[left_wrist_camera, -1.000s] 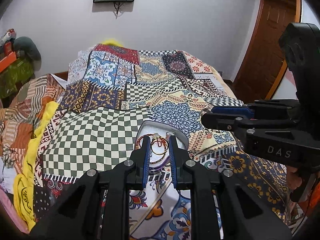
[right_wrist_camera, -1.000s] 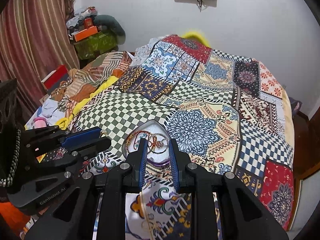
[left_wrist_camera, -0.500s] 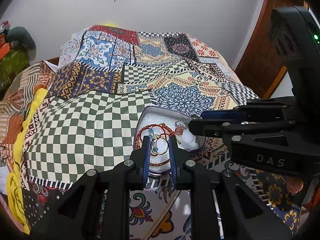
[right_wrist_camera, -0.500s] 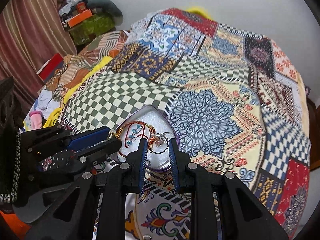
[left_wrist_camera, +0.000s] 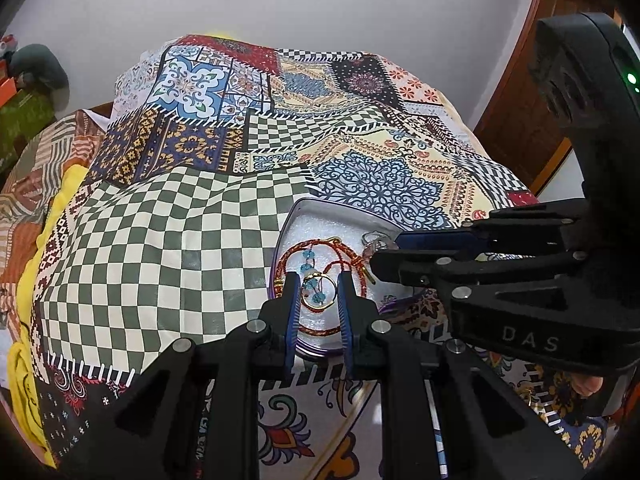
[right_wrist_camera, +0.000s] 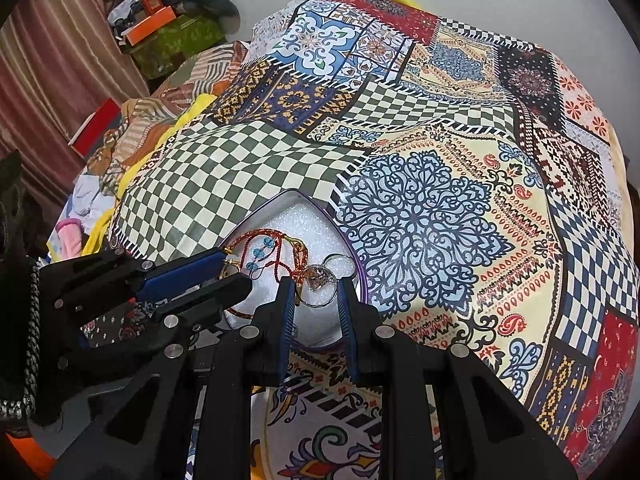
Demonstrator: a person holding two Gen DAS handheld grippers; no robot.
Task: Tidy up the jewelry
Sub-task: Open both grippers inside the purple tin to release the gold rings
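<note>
A heart-shaped tin (left_wrist_camera: 281, 240) (right_wrist_camera: 359, 268) with a purple rim and white foam lining lies on the bed. Inside it lies a red cord bracelet (left_wrist_camera: 291, 249) (right_wrist_camera: 256, 236) with blue beads. My left gripper (left_wrist_camera: 318, 280) (right_wrist_camera: 236, 268) hangs just over the tin's near part, shut on a gold ring (left_wrist_camera: 319, 295) (right_wrist_camera: 230, 270). From the right, my right gripper (right_wrist_camera: 316, 286) (left_wrist_camera: 386, 250) reaches over the tin, shut on a silver ring (right_wrist_camera: 321, 285) (left_wrist_camera: 374, 238) with a stone. The two grippers' tips are close together above the foam.
A patchwork bedspread (left_wrist_camera: 160, 264) (right_wrist_camera: 420, 216) covers the bed. Crumpled clothes and a yellow cloth (left_wrist_camera: 24, 380) lie along its left side, with boxes (right_wrist_camera: 152, 28) beyond. A white wall is behind and a wooden door (left_wrist_camera: 520, 120) at the right.
Both grippers have come down and tilted toward the tin, each still carrying its ring. The tin now looks larger and closer under the fingertips.
</note>
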